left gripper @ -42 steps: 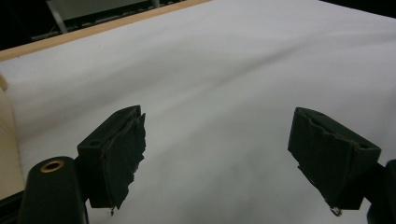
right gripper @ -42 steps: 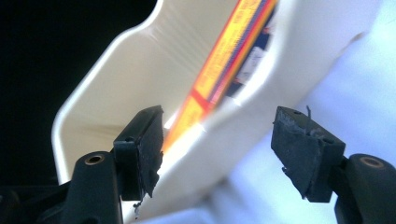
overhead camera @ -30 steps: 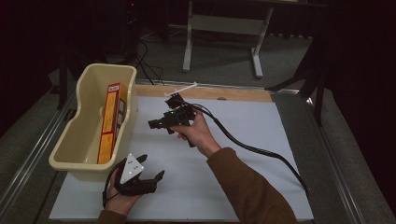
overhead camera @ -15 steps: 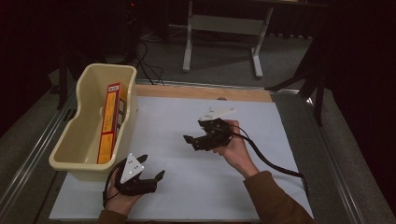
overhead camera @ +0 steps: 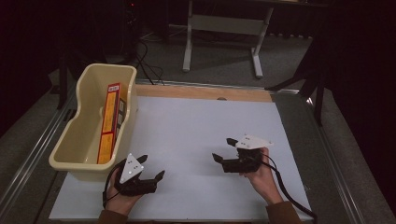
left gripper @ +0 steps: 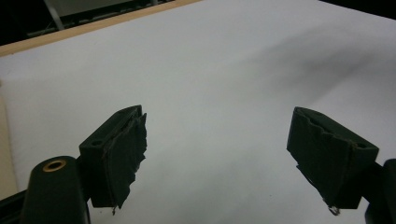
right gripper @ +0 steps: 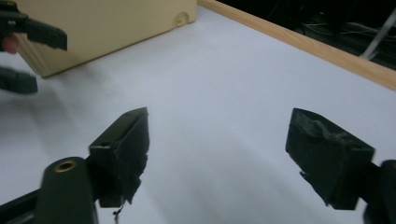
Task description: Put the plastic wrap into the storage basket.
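Two grippers sit low over the white table sheet (overhead camera: 196, 135), each held in one of the person's hands, and both have their jaws spread with nothing between them. The left gripper (overhead camera: 152, 168) lies near the front left of the sheet, just beside the near end of the cream tub (overhead camera: 88, 84); in the left gripper view its two black pads (left gripper: 123, 154) stand wide apart over bare white surface. The right gripper (overhead camera: 223, 149) is at the front right of the sheet, well apart from the tub, pointing toward the left. Its jaws have just been opening, and the right gripper view shows them gaping over the plain sheet with no object between the pads (right gripper: 128, 149). That same view shows the cream tub's corner (right gripper: 116, 23) farther off at the upper left, with the left gripper's black jaws in front of it at the left edge. Inside the tub, a long red and yellow box (overhead camera: 108, 123) stands on its edge, leaning along the wall nearest the sheet's middle. A wooden strip (overhead camera: 201, 92) borders the far edge of the sheet. A black cable (overhead camera: 285, 191) trails from the right gripper toward the front right corner of the table.
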The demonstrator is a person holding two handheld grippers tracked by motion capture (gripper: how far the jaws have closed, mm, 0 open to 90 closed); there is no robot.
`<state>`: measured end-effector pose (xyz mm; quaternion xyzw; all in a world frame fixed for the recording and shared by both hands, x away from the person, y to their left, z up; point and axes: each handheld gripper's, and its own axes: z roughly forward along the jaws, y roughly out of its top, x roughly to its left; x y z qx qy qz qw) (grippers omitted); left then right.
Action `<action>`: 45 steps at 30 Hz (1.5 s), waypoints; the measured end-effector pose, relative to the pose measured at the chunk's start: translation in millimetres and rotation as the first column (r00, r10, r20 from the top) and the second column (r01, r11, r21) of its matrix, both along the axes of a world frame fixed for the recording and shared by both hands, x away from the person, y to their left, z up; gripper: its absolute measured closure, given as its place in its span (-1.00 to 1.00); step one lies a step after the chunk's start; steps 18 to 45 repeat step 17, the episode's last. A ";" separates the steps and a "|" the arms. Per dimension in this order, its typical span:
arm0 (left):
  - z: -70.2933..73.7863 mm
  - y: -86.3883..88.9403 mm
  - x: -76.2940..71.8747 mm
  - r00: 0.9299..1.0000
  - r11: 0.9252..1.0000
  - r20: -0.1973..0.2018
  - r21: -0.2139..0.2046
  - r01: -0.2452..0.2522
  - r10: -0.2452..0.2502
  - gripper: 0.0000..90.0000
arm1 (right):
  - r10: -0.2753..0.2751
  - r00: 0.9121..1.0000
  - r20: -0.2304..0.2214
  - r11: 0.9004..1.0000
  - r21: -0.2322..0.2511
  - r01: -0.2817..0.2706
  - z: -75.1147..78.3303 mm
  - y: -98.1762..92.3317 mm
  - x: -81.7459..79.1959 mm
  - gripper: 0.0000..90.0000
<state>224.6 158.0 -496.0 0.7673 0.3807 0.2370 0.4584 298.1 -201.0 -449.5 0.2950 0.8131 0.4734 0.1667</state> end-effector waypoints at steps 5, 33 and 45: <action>-0.6 0.0 -0.8 1.000 1.000 -0.002 0.001 -0.006 0.006 -0.57 | -0.062 0.998 0.022 0.998 0.017 0.061 -17.8 -27.9 -14.5 -0.56; 0.6 1.6 -1.5 1.000 1.000 0.004 0.007 -0.011 0.011 -0.57 | -0.108 0.994 0.008 0.994 0.031 0.108 -36.6 -74.2 -31.2 -0.63; 0.6 1.6 -1.5 1.000 1.000 0.004 0.007 -0.011 0.011 -0.57 | -0.108 0.994 0.008 0.994 0.031 0.108 -36.6 -74.2 -31.2 -0.63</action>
